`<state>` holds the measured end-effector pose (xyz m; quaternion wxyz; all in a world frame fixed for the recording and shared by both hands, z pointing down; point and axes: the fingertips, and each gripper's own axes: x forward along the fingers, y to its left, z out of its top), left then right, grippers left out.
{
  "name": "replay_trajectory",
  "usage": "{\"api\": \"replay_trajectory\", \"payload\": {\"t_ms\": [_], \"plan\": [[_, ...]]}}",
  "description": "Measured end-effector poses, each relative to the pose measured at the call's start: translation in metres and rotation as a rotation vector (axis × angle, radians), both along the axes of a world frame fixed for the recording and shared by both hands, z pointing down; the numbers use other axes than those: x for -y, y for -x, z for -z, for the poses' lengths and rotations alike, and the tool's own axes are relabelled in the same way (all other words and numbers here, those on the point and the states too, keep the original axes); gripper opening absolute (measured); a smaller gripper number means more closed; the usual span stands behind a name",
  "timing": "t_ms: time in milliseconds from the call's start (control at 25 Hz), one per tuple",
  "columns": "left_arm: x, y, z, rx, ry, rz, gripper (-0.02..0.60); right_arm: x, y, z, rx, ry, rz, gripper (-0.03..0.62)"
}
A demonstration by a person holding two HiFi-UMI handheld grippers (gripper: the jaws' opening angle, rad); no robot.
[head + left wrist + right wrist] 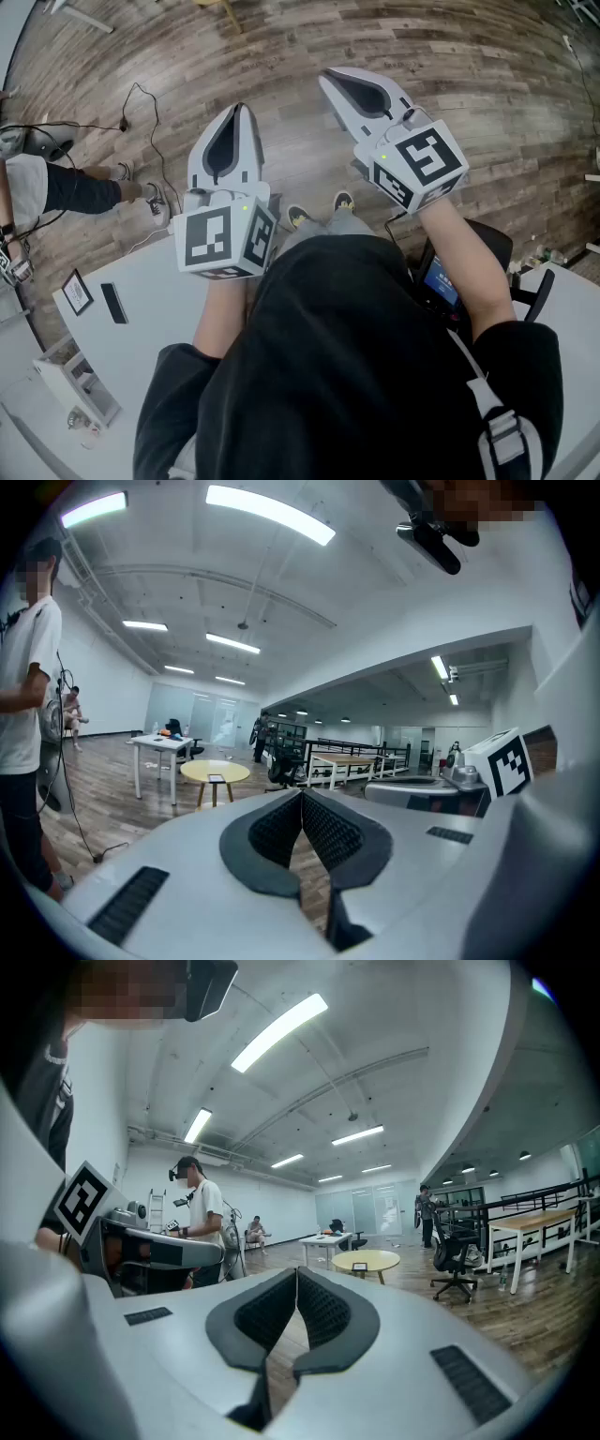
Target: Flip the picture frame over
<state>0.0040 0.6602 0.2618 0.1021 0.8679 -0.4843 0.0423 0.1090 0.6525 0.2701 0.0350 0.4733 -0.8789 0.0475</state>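
Both tongs are shut with nothing in them: in each gripper view the ribbed dark pads meet at their tips, and only the far room shows past them. In the head view the left tongs and the right tongs are held side by side near level over the wood floor, around the centre of the picture, with their tips aimed toward its top edge. The picture frame, a small dark-bordered rectangle, sits at the lower left of that view on the white counter. A flat black slab lies just beside it to the right and a white rack stands lower down. Whether the frame lies flat or leans on a stand is too small to tell. It is well apart from both tongs, left of and below them in the picture, so neither pair is aimed at it. Its long axis runs nearly up and down the picture, leaning a little toward the lower right. The left tongs are plainly the nearer, and the person's body comes between the right tongs and the frame. By my reading the flip has not begun, and the coming move calls for a turn toward the lower left and opened tongs. A small dark item on a round yellow table far off cannot be identified.
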Motion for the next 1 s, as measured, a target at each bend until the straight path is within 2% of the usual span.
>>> {"api": "replay_trajectory", "payload": {"t_ms": [440, 840, 1000], "plan": [[0.013, 0.028, -0.005, -0.025, 0.006, -0.014, 0.023, 0.014, 0.027, 0.002, -0.033, -0.017, -0.028, 0.018], [0.024, 0.054, -0.010, -0.036, 0.015, -0.012, 0.023, 0.026, 0.031, -0.002, -0.048, -0.013, -0.090, 0.018], [0.034, 0.053, -0.010, -0.033, 0.004, -0.003, 0.023, 0.038, 0.030, -0.007, -0.047, -0.003, -0.080, 0.018]]}}
